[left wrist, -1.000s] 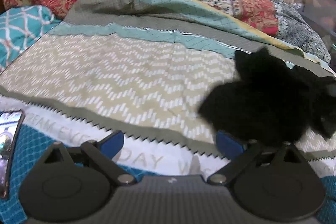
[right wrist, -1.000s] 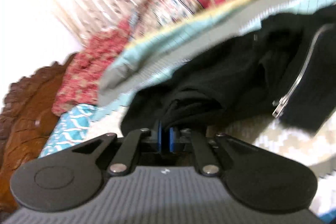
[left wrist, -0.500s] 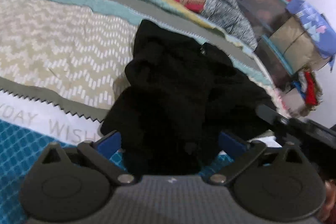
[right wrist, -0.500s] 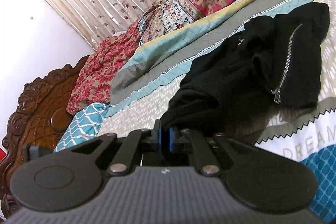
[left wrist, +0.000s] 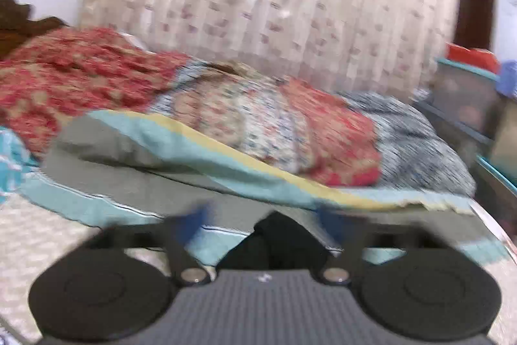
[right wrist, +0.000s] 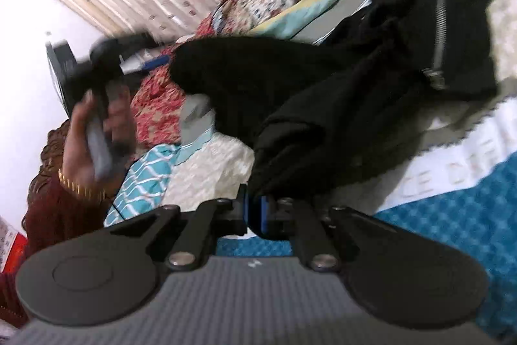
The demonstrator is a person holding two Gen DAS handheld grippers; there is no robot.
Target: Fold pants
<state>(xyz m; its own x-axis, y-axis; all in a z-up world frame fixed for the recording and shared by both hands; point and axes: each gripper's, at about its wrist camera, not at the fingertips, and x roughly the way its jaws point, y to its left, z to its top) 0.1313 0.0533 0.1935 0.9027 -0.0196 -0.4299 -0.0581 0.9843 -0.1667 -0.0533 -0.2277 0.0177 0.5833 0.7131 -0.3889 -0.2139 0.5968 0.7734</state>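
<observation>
The black pants lie crumpled on the bed, with a silver zipper showing. My right gripper is shut on a bunched edge of the pants near the bed's front. In the left wrist view my left gripper has its blue pads apart, and a piece of the black pants sits low between the fingers. That view is blurred by motion. In the right wrist view the left gripper is held in a hand at the left, raised above the bed, beside the lifted end of the pants.
The bed carries a patterned bedspread, a teal and grey quilt and red floral bedding. Curtains hang behind. A carved wooden headboard stands at the left. Storage boxes stand at the right.
My left gripper has swung up from over the pants and now faces the curtains, with little of the pants in its view. The right gripper stays shut on the pants, one end now lifted.
</observation>
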